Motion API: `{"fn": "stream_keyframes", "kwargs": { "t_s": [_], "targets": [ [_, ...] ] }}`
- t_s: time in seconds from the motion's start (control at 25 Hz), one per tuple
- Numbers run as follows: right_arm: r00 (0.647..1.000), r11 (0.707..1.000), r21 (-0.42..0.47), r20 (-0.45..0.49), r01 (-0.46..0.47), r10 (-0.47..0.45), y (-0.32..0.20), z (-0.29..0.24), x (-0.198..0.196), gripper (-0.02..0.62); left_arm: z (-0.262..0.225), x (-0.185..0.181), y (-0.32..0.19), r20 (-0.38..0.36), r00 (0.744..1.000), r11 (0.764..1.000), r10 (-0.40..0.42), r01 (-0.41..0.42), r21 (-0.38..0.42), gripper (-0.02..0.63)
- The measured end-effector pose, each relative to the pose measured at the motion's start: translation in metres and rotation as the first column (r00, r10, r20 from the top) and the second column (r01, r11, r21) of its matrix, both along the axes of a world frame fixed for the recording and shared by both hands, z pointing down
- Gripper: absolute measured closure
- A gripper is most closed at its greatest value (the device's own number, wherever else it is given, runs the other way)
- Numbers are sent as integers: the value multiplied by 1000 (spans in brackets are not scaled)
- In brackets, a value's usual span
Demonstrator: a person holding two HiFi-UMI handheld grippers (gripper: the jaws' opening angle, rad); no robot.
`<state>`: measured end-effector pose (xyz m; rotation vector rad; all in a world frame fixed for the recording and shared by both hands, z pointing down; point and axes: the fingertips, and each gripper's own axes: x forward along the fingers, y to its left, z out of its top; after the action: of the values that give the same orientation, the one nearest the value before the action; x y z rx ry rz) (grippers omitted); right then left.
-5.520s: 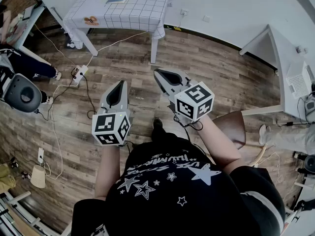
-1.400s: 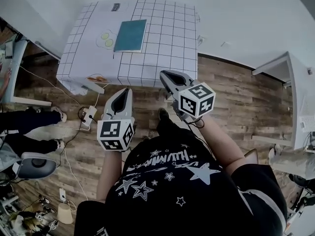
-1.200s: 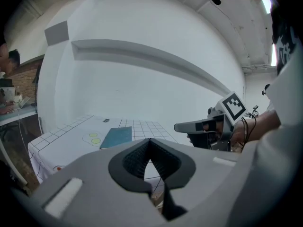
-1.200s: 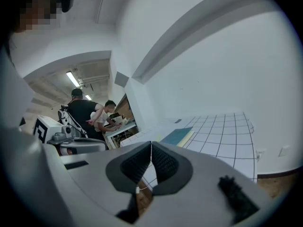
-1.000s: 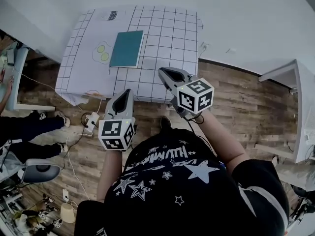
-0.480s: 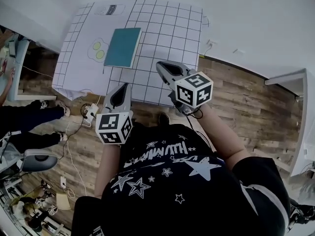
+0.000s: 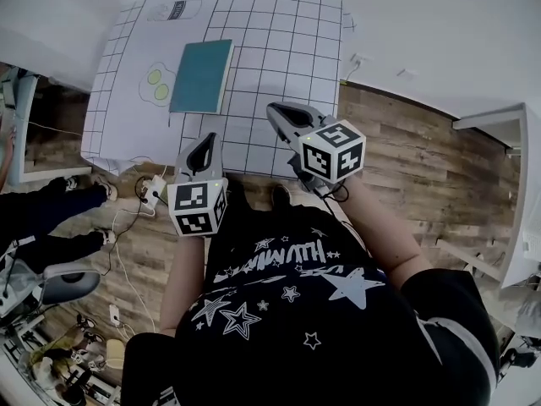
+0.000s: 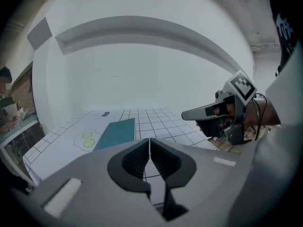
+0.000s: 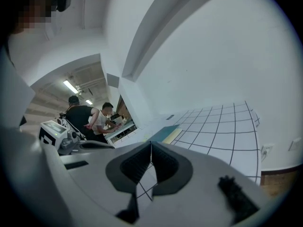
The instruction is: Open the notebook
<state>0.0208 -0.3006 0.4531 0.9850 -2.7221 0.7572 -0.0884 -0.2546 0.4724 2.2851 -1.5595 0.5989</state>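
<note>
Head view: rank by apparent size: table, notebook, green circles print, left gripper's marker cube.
1. table
2. notebook and the marker cube on the left gripper: these look alike, and the cube is nearer the camera, so unranked
3. green circles print

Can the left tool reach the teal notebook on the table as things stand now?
Probably yes. The notebook lies closed on the table, and nothing stands between it and the left tool at the table's near edge. Its jaws are shut, so they must open first.

notebook (image 7: 201, 76) 1 | table (image 7: 287, 49) 1 | hand-held gripper 2: left (image 7: 205, 139), right (image 7: 273, 109)
</note>
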Motion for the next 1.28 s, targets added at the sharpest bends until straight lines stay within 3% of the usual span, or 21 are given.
{"fn": "stream_keyframes", "kwargs": {
  "t_s": [0.08,0.36,0.44,0.6,0.72,0.8,0.96,1.28],
  "targets": [
    [1000,1000,-1,-5,-18,18,-3,1,-1,580,5,-3,-9,41,999,1000,24,-24,8,499],
    [995,995,-22,-32,-98,97,-17,9,-2,579,32,-12,-44,205,969,990,137,-139,-3,452],
    [992,992,-31,-37,-124,123,-23,11,-3,579,46,-14,-52,280,942,982,187,-185,-31,432],
    [983,983,-48,-45,-178,176,-37,18,-5,580,69,-16,-69,463,838,955,289,-287,-77,405],
    [975,974,-68,-43,-218,216,-44,25,-7,579,82,-15,-78,537,770,932,343,-348,-96,403],
    [971,968,-78,-44,-237,235,-47,28,-9,580,89,-13,-82,559,739,918,374,-381,-111,403],
    [966,963,-82,-50,-256,252,-50,31,-13,580,97,-13,-86,588,704,907,398,-400,-135,403],
    [957,952,-97,-44,-289,286,-50,36,-8,579,103,-17,-90,649,675,918,351,-385,-96,411]
  ]
}}
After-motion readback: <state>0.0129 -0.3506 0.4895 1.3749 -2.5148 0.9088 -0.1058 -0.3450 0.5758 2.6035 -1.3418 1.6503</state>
